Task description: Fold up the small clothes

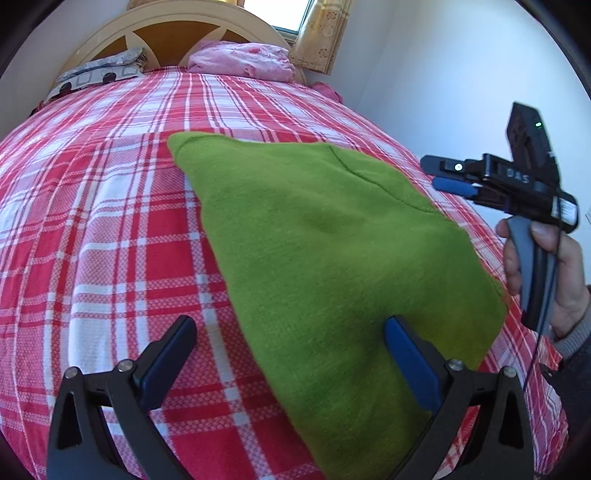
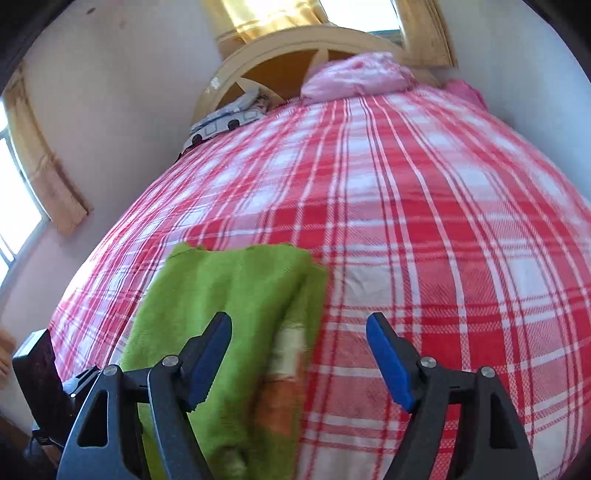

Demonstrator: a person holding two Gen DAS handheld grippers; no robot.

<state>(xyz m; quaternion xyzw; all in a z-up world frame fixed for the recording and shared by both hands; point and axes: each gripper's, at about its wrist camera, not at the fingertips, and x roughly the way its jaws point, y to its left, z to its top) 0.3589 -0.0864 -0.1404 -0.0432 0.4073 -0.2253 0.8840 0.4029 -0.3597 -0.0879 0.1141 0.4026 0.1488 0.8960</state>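
The near end of the green garment runs off the bottom edge in both views. In the right wrist view its right side is smeared by blur. The person's hand is cut off at the right edge.

One green garment lies on the bed; one red-and-white checked bedspread covers it; one pink bundle of bedding and one grey-and-white patterned pillow sit at the top end — both against the one arched headboard; two grippers show — the left gripper and the right gripper; one hand is visible; two windows appear in the right wrist view.
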